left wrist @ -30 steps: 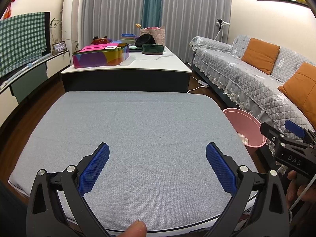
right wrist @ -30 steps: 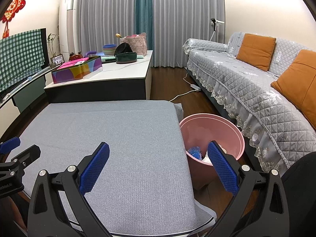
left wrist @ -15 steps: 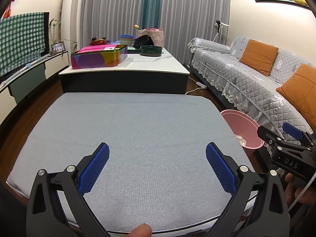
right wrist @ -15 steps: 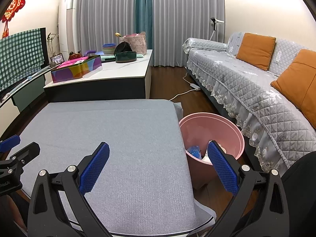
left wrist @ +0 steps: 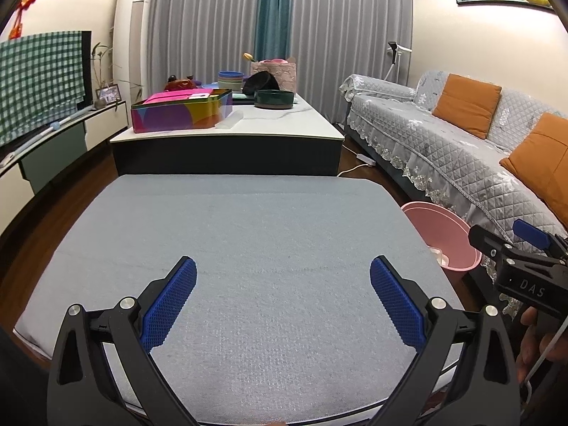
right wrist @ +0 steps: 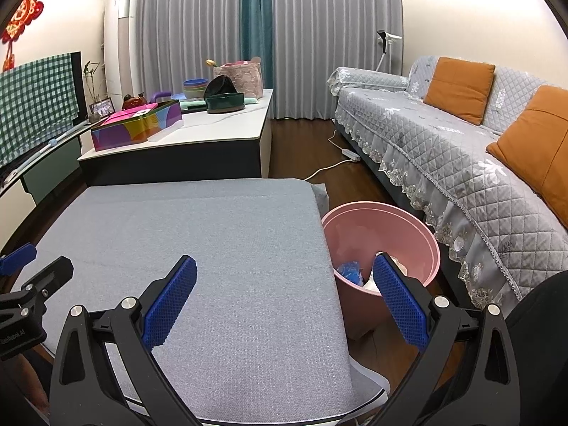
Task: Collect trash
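Hovering over a grey, finely woven pad (left wrist: 269,248) with rounded corners, the left gripper (left wrist: 283,298) is held with its jaws spread wide and nothing is gripped between them; its fingers (left wrist: 167,305) are faced with blue, knurled rubber pads mounted on black, angular plastic arms fastened by round silver bolts. The right gripper (right wrist: 284,298) is likewise seen fully parted and empty, positioned over the pad's right edge, so that its right pad is viewed in front of a pink bucket (right wrist: 419,234). This smooth, round plastic bucket is set on the dark wooden floor just beside the pad, between it and the sofa (right wrist: 461,149). Trash (right wrist: 349,271) is contained at the bottom of the bucket: a crumpled blue piece and some white crumpled material can be made out, partly hidden by the gripper pad. In the left wrist view the bucket (left wrist: 443,234) is seen beyond the pad's right edge, with the right gripper's black body (left wrist: 525,273) beside it. The sofa is covered with a quilted grey throw edged in lace, and plump orange cushions (right wrist: 459,87) are propped against its back. Beyond the pad, a low table (left wrist: 277,126) with a smooth white top carries a colourful rectangular tin (left wrist: 181,113) and a round dark green container (left wrist: 275,98).
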`<move>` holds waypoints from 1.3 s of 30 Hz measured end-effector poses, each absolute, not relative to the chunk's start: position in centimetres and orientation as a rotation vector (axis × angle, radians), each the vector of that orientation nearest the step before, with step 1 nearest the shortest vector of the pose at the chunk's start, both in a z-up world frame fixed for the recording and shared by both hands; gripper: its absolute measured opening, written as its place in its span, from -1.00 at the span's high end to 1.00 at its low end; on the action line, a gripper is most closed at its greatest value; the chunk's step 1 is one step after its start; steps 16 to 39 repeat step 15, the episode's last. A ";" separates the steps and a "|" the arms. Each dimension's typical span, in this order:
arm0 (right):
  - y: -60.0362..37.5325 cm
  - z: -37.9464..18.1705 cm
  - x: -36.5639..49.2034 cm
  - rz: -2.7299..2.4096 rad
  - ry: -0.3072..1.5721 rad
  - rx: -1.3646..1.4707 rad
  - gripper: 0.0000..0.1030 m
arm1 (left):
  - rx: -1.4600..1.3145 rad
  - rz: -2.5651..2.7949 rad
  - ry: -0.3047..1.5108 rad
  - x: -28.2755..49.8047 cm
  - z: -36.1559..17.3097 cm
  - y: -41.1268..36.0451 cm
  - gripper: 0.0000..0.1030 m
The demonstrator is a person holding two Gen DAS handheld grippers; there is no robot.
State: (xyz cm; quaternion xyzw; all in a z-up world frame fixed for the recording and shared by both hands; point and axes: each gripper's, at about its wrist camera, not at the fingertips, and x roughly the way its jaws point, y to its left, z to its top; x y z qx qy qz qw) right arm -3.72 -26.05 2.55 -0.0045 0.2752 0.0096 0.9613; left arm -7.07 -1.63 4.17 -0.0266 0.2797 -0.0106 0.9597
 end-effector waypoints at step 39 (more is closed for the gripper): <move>-25.8 2.6 -3.6 0.021 0.563 -0.011 -0.90 | -0.065 -0.010 0.600 -6.8 3.6 -1.2 -0.85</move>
